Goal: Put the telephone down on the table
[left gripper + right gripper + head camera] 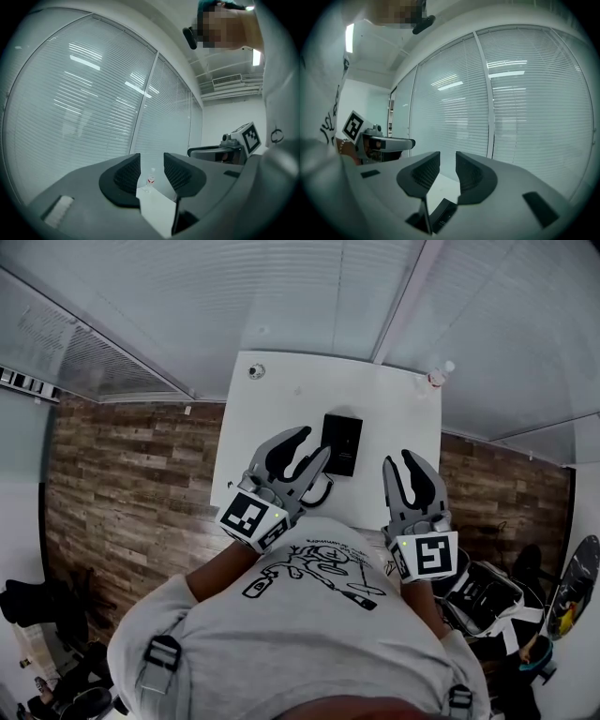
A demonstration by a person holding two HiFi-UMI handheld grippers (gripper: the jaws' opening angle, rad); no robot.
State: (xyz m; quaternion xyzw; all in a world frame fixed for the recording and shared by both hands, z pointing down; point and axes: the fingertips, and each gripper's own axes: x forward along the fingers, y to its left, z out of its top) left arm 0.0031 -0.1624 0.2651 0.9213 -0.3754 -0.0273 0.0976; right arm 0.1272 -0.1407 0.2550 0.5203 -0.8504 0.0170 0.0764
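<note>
The black telephone (340, 442) lies flat on the white table (281, 399), a dark cord looping off its near end. My left gripper (314, 442) hovers just left of the phone and holds nothing, its jaws shut. My right gripper (399, 459) hangs to the right of the phone, also shut and empty. In the right gripper view a corner of the phone (443, 213) shows low between the jaws of the right gripper (447, 161). In the left gripper view the jaws of the left gripper (151, 161) frame only bare table (157, 208).
A small clear bottle (439, 374) stands at the table's far right corner, and the bottle (150, 180) shows between the left jaws too. A small round object (256, 371) sits at the far left corner. Glass walls with blinds rise behind the table. Wood floor lies on both sides.
</note>
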